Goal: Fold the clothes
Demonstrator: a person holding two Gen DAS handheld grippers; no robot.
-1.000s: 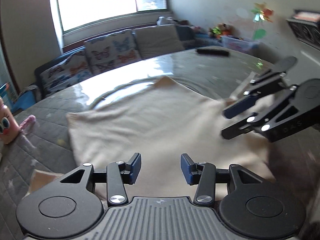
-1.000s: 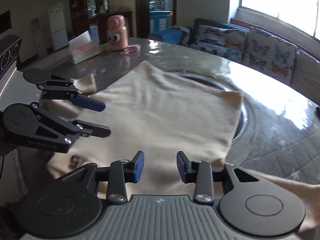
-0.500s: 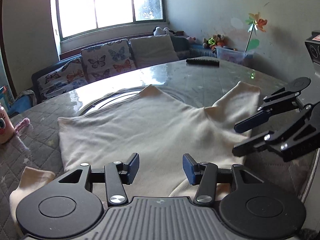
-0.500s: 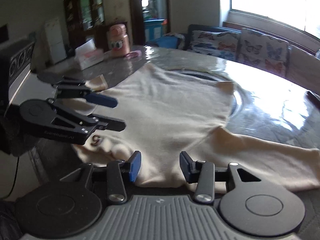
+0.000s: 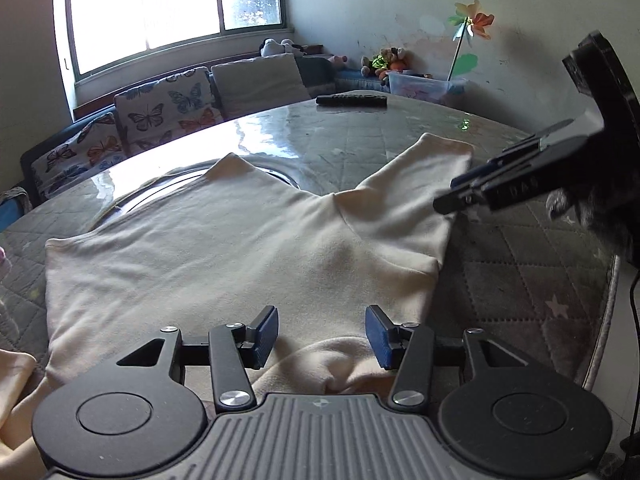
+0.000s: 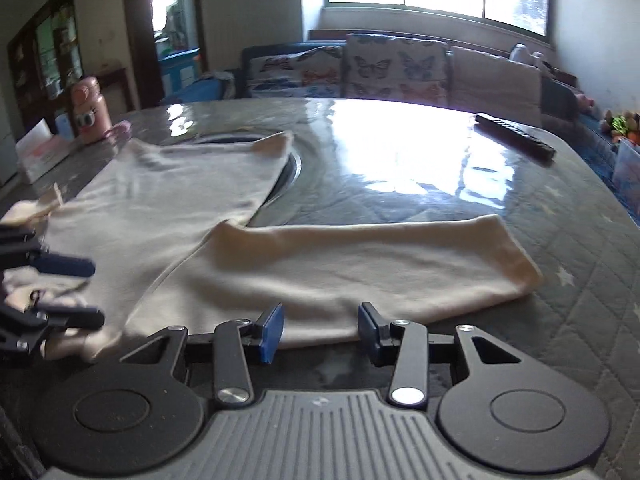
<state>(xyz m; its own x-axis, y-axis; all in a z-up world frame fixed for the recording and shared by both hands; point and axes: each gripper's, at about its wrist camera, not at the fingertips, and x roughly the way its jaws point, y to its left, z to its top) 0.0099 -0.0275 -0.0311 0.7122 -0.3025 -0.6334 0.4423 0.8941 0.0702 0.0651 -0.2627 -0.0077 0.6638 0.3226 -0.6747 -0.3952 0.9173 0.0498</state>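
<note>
Handling the limp cream garment (image 5: 224, 256): both tools, left (image 5: 321, 336) and right (image 6: 319, 332), stand spread and empty; pinch your sleeve cuff (image 6: 516, 256), ahead-right of the right tool.

The garment (image 5: 224, 256) lies spread flat on the worktop (image 5: 520, 280), and I place everything by it. One sleeve (image 6: 360, 264) stretches out to its right, flat on the worktop. Beyond the garment, near the worktop's far edge, lies a remote (image 5: 352, 100). Behind that runs a sofa (image 5: 168, 108) under the window. To the garment's left stands a bottle (image 6: 91, 110). My left tongs (image 5: 322, 336) sit over its near edge; my right tongs (image 6: 320, 330) over the sleeve's near edge.
</note>
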